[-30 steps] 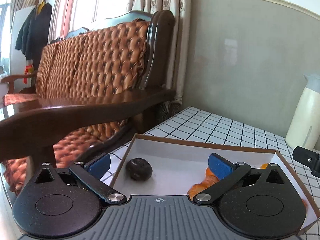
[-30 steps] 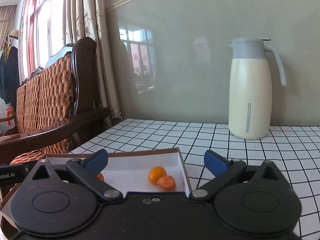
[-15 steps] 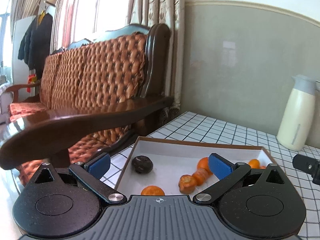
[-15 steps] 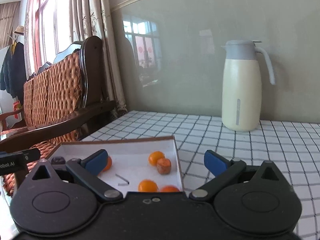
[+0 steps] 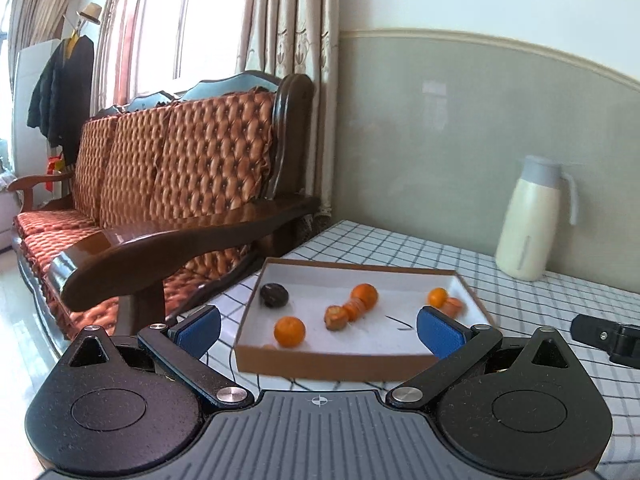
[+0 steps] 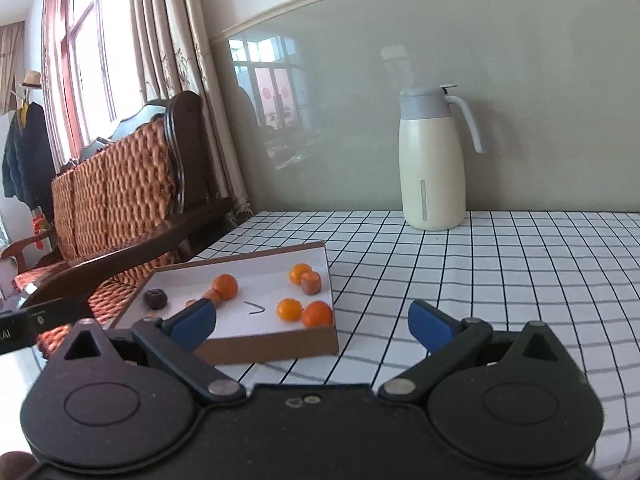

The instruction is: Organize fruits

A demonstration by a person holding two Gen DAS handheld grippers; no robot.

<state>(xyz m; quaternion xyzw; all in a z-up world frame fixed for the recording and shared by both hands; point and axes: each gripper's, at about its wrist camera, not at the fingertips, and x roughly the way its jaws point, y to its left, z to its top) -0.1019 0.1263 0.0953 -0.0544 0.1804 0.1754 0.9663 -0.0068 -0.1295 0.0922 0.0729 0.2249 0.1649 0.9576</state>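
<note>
Home living room, tufted wooden sofa (image 5: 180, 168), curtains (image 5: 288, 40), checked tablecloth (image 6: 500, 272), thermos jug (image 6: 434, 160)

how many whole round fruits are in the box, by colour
orange fruits: 5
dark fruit: 1
total: 6 (the duller orange-brown pieces are not counted)

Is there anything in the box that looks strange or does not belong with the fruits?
Yes. A small dark bent piece, not a fruit, lies on the white floor of the box among the oranges. What it is cannot be told.
</note>
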